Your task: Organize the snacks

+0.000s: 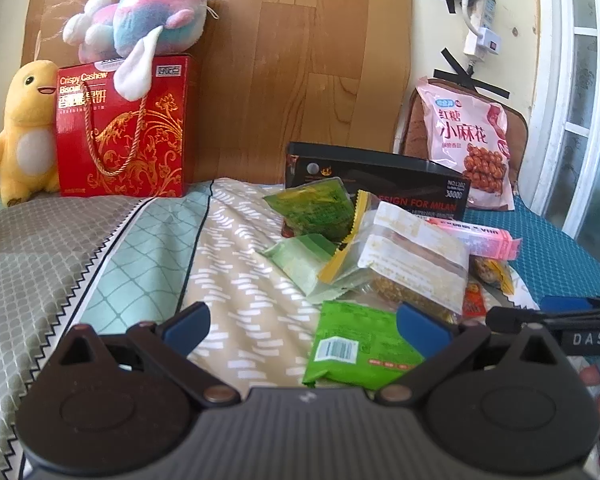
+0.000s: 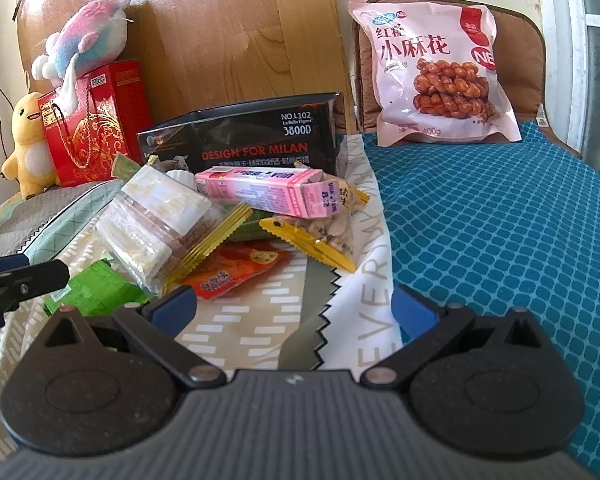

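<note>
A pile of snacks lies on the bedspread in front of a black box [image 1: 380, 184] [image 2: 252, 136]. In it are a clear pack of white biscuits [image 1: 416, 252] [image 2: 156, 216], a pink carton [image 1: 476, 236] [image 2: 260, 190], a green packet [image 1: 360, 348] [image 2: 96, 288], an orange packet [image 2: 236, 270] and a yellow-edged nut packet [image 2: 320, 240]. My left gripper [image 1: 302, 326] is open, its right finger over the green packet. My right gripper [image 2: 294, 306] is open and empty, just short of the orange packet.
A large pink twist-snack bag [image 1: 468, 144] [image 2: 436, 68] leans on a brown cushion at the back right, on a teal mat [image 2: 500, 232]. A red biscuit gift box [image 1: 124, 128] with plush toys [image 1: 140, 20] stands back left against a wooden board.
</note>
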`<state>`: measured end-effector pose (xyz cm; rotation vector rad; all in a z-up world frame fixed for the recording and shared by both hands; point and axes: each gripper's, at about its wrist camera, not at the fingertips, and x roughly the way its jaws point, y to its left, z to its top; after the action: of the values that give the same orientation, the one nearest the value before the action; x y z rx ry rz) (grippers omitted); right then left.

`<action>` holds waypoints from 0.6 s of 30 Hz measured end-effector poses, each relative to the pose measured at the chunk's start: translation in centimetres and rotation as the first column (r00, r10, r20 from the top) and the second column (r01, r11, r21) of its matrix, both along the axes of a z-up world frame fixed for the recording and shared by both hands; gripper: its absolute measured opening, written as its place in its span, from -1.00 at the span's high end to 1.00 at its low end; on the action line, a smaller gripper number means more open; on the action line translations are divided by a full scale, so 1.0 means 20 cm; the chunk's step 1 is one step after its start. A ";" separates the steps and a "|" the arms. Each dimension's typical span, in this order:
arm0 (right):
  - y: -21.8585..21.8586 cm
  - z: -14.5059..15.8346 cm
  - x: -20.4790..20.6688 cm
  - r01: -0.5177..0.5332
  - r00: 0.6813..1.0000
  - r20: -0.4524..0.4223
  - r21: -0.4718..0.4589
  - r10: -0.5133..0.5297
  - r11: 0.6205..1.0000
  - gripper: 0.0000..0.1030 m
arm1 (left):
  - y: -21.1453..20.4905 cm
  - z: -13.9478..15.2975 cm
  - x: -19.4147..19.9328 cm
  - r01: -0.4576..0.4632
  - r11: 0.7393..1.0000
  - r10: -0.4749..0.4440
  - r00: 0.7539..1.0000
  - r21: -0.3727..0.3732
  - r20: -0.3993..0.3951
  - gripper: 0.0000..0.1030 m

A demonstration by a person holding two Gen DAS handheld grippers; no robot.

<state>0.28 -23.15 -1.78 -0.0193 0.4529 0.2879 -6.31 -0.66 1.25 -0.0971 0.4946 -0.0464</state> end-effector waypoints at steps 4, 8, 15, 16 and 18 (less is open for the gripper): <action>0.00 0.00 -0.01 -0.003 1.000 0.003 0.007 0.003 1.000 -1.00 | 0.01 0.00 0.01 -0.019 1.000 0.019 1.000 -0.004 -0.013 -1.00; 0.00 0.00 0.00 -0.006 1.000 -0.004 0.003 0.006 1.000 -1.00 | 0.01 0.00 0.01 -0.034 0.999 0.034 0.999 -0.002 -0.011 -1.00; 0.01 -0.01 0.00 -0.029 0.999 -0.018 -0.020 0.028 0.999 -1.00 | -0.01 -0.01 0.04 -0.037 0.999 0.039 0.998 0.038 -0.055 -1.00; 0.01 0.00 -0.01 -0.038 0.999 -0.016 -0.011 0.038 0.999 -1.00 | -0.01 -0.01 0.04 -0.041 0.998 0.043 0.997 0.038 -0.064 -1.00; -0.01 0.01 -0.03 -0.060 0.998 -0.019 0.023 0.061 0.998 -1.00 | 0.01 -0.02 0.06 -0.045 0.999 0.048 0.995 0.026 -0.091 -1.00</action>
<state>-0.29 -23.36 -1.64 -0.0083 0.4690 0.3531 -5.11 -0.54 0.91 -0.0872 0.5839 0.0098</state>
